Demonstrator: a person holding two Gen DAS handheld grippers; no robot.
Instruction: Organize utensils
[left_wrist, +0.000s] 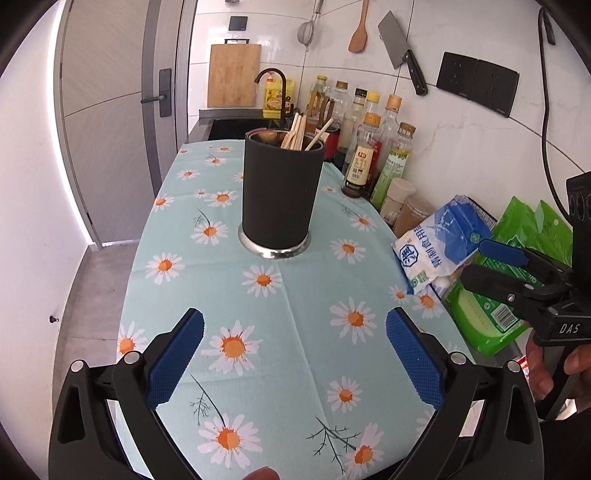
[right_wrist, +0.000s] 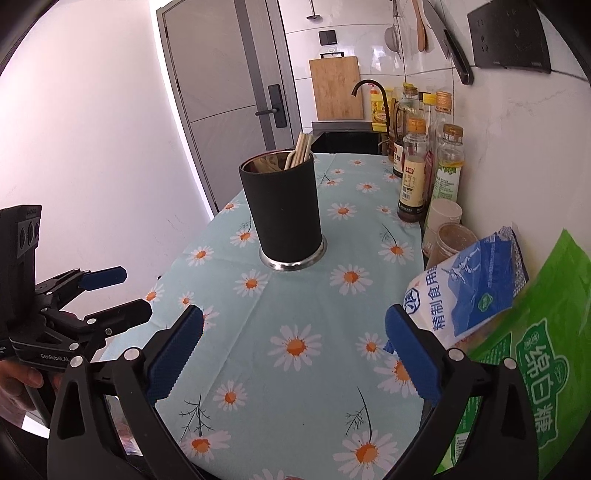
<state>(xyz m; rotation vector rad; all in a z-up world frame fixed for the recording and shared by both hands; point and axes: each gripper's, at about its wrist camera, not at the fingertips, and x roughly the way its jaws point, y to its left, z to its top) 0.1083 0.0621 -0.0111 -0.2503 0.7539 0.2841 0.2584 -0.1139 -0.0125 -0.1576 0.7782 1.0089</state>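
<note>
A black cylindrical utensil holder (left_wrist: 277, 192) (right_wrist: 283, 210) with a steel base stands upright on the daisy tablecloth (left_wrist: 295, 302) (right_wrist: 317, 317). Wooden chopsticks and utensils (left_wrist: 297, 133) (right_wrist: 299, 149) stick out of its top. My left gripper (left_wrist: 294, 332) is open over the near cloth, well short of the holder, with nothing between its blue pads. My right gripper (right_wrist: 293, 330) is open too, and empty. In the left wrist view the right gripper (left_wrist: 480, 264) shows at the right edge; in the right wrist view the left gripper (right_wrist: 127, 291) shows at the left, held by a hand.
Sauce and oil bottles (left_wrist: 369, 155) (right_wrist: 424, 166) line the wall at the right. A blue-white salt bag (left_wrist: 439, 240) (right_wrist: 469, 291) and green packets (left_wrist: 491, 310) (right_wrist: 532, 362) lie beside the cloth. A sink with a faucet (left_wrist: 273, 88), a cutting board (left_wrist: 233, 75) and a hanging cleaver (left_wrist: 402, 51) are behind.
</note>
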